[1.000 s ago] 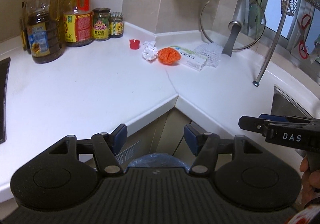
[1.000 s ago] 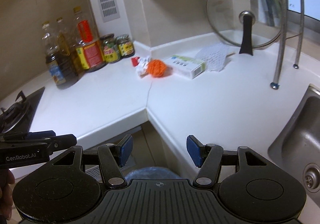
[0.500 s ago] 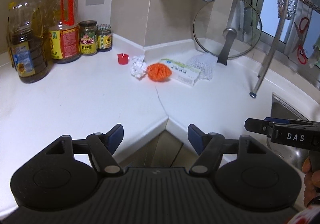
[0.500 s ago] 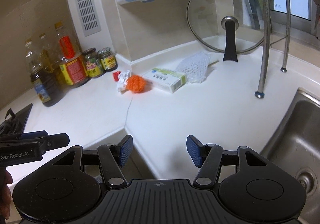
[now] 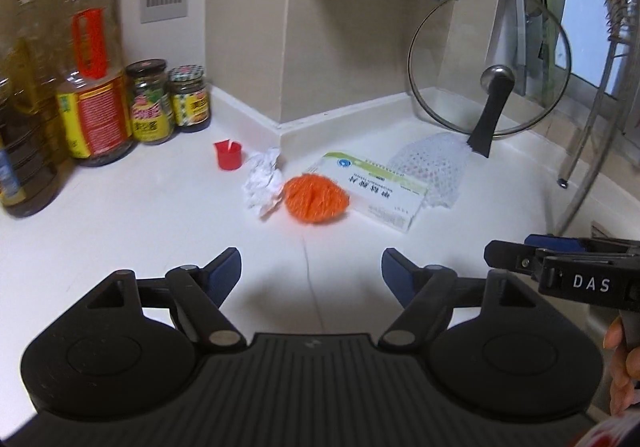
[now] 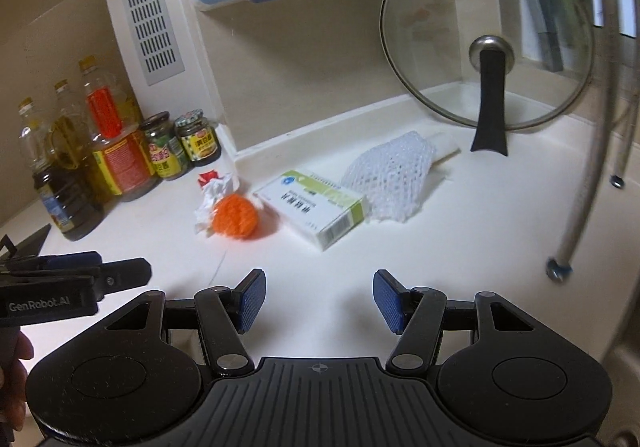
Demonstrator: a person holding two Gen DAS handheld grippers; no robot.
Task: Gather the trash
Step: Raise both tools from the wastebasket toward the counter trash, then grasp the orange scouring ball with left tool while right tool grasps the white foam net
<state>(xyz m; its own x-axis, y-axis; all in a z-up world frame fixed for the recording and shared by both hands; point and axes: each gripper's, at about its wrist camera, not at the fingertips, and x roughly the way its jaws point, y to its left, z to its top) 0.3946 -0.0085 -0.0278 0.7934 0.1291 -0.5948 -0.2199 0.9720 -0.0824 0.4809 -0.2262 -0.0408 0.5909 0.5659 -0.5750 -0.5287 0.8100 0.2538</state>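
White and glossy, the corner tabletop (image 5: 120,223) runs under beige wall tiles, with a row of oil bottles (image 5: 94,87) and two jars (image 5: 150,103) at about ten o'clock in the left wrist view. Near the inner corner the trash lies in a loose line: a small red cap (image 5: 227,155), a crumpled white paper (image 5: 264,183) touching an orange mesh ball (image 5: 316,197), then a green-and-white carton (image 5: 374,189) lying flat, and a white foam net (image 5: 434,167) at its far end, at roughly one o'clock. Behind the net a glass lid (image 5: 488,63) stands on edge against the wall (its black handle props it). Left tongs (image 5: 311,271) hover over bare tabletop short of the orange ball, their blue pads wide apart with nothing between them; the jaws have just been opening. Right tongs (image 6: 319,301) hang over the tabletop too, parted and empty, with the carton (image 6: 316,207) at twelve o'clock ahead of them. Each tool shows in the other's view, at three o'clock and at nine o'clock, with fingers of a hand (image 5: 622,363) on its grip.
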